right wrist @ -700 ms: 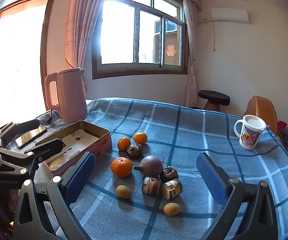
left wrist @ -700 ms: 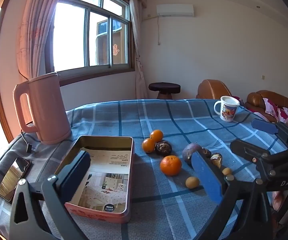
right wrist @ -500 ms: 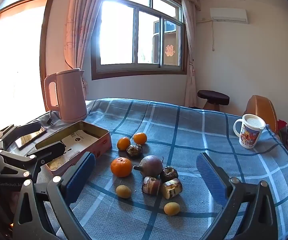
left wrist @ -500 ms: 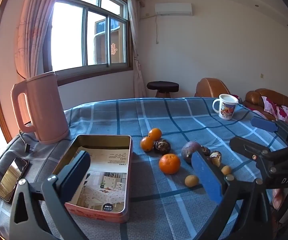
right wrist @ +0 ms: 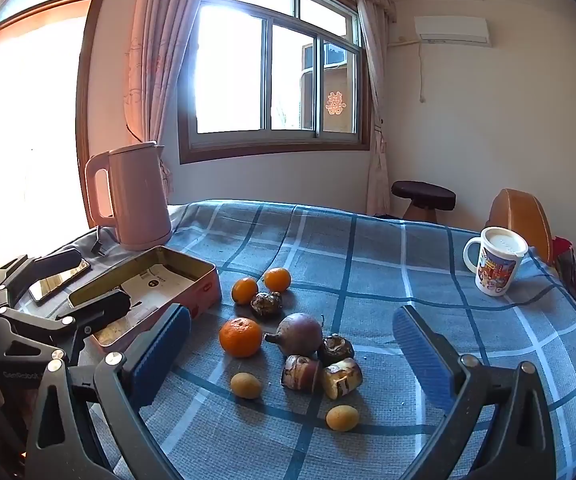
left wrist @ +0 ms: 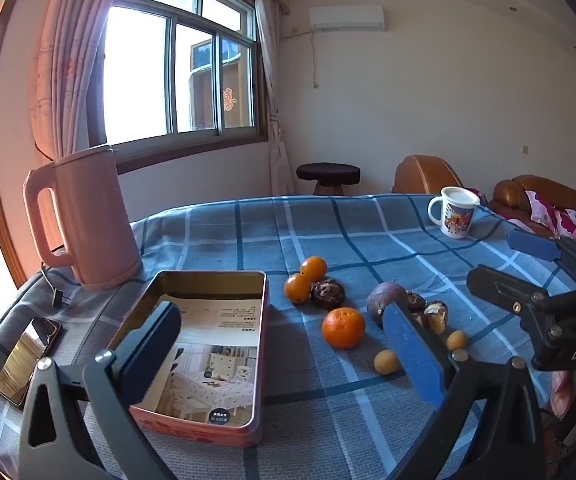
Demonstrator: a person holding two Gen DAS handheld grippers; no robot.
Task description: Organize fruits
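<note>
Hovering over the table [right wrist: 427, 248], both grippers spread wide and holding nothing: left gripper [left wrist: 284, 356] above the tin [left wrist: 262, 364], right gripper [right wrist: 291, 356] over the fruits, with the big orange [right wrist: 240, 337] beside the tin and two small oranges [right wrist: 244, 290] behind it

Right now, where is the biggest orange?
In the right wrist view the biggest orange lies on the checked tablecloth, left of the purple round fruit and just right of the open tin box.
</note>
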